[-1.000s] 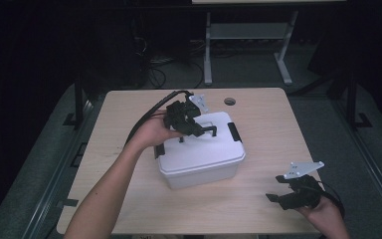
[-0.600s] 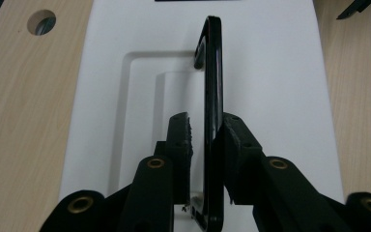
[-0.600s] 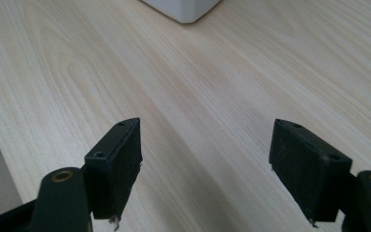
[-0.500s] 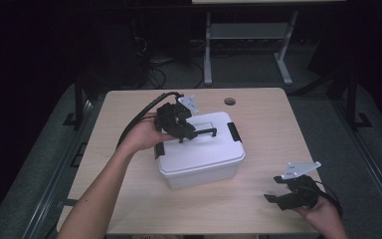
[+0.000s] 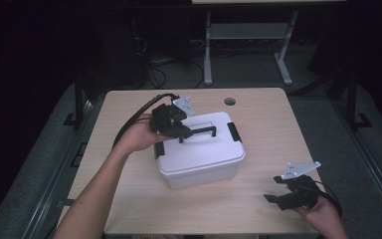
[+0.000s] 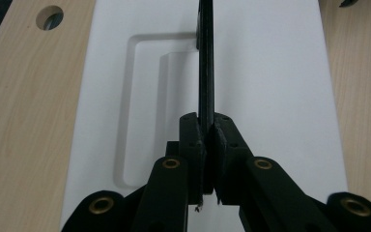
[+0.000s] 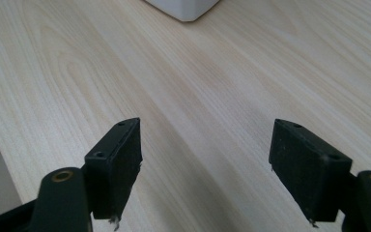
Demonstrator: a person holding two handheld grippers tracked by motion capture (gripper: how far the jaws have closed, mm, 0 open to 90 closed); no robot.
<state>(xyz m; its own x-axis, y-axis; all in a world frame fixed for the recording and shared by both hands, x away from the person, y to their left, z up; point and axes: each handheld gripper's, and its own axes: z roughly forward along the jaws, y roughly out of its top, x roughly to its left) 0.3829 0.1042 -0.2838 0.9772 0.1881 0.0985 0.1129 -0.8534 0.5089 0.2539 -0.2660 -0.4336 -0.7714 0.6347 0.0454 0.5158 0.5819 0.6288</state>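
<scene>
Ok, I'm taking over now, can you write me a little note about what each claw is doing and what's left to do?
Left claw: just closed, now shut on the black handle of the white box, handle lifted up off the lid.
Right claw: open, holding nothing, over the bare table near the front right corner.
Box: mid-table, lid on, side latches look closed.
Done: handle gripped.
Left: probably lift or move the box; right claw is free to help.

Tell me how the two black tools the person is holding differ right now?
The left tool is shut on the box's black handle, having just closed; the right tool stands wide open with nothing between its jaws. The left sits over the white box; the right hangs above bare table near the front edge. Both are black, two-jawed and hand-held.
</scene>
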